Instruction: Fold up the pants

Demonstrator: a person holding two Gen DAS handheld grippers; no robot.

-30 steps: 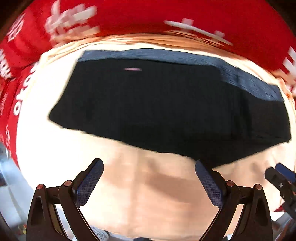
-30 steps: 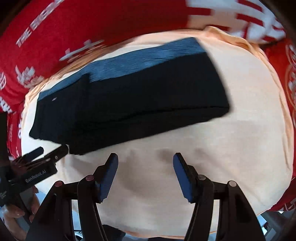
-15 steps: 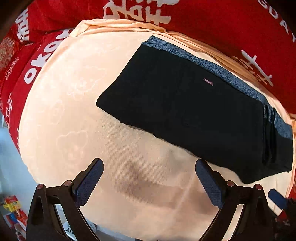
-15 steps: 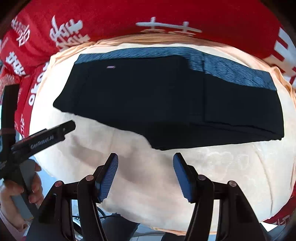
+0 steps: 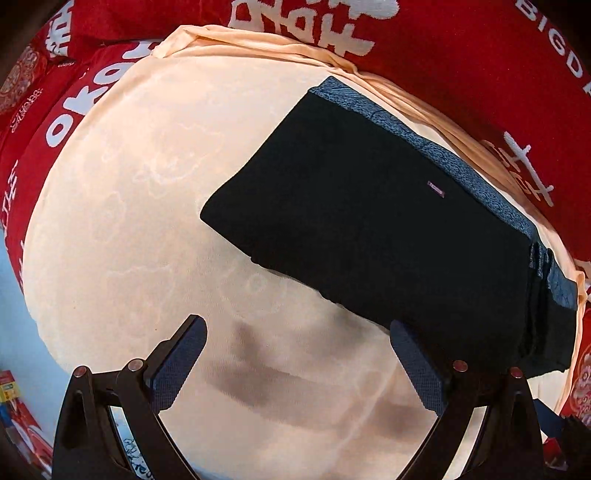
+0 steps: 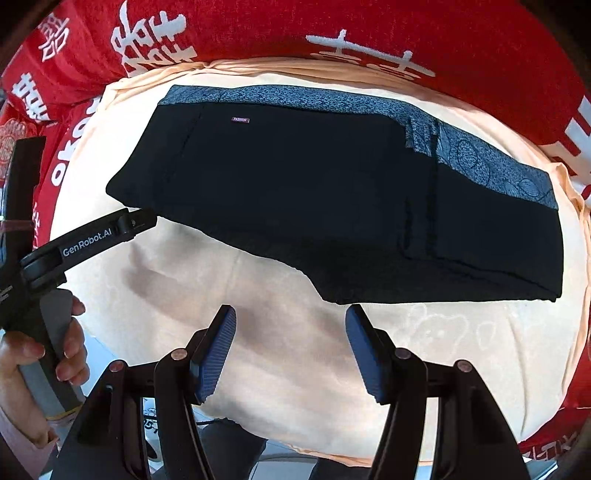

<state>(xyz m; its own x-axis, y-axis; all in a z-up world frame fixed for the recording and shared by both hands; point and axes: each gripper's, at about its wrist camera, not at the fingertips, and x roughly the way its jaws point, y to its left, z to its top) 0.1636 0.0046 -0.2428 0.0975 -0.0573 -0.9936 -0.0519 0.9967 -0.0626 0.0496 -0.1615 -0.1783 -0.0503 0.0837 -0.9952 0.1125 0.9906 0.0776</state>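
Note:
Black pants [image 5: 376,236] with a blue patterned waistband lie folded flat on a peach cloth [image 5: 147,221]; they also show in the right wrist view [image 6: 314,192]. My left gripper [image 5: 299,362] is open and empty, held above the cloth near the pants' near edge. It appears in the right wrist view [image 6: 110,230] at the pants' left corner. My right gripper [image 6: 291,350] is open and empty, just short of the pants' near edge.
Red fabric with white characters [image 6: 258,29] surrounds the peach cloth [image 6: 295,369] at the back and sides. The cloth's near edge drops off below the grippers. A hand [image 6: 33,354] holds the left gripper's handle.
Both cameras have swung: the left view turned left so the pants sit further right; the right view shifted so the pants sit more central. Both grippers stayed open.

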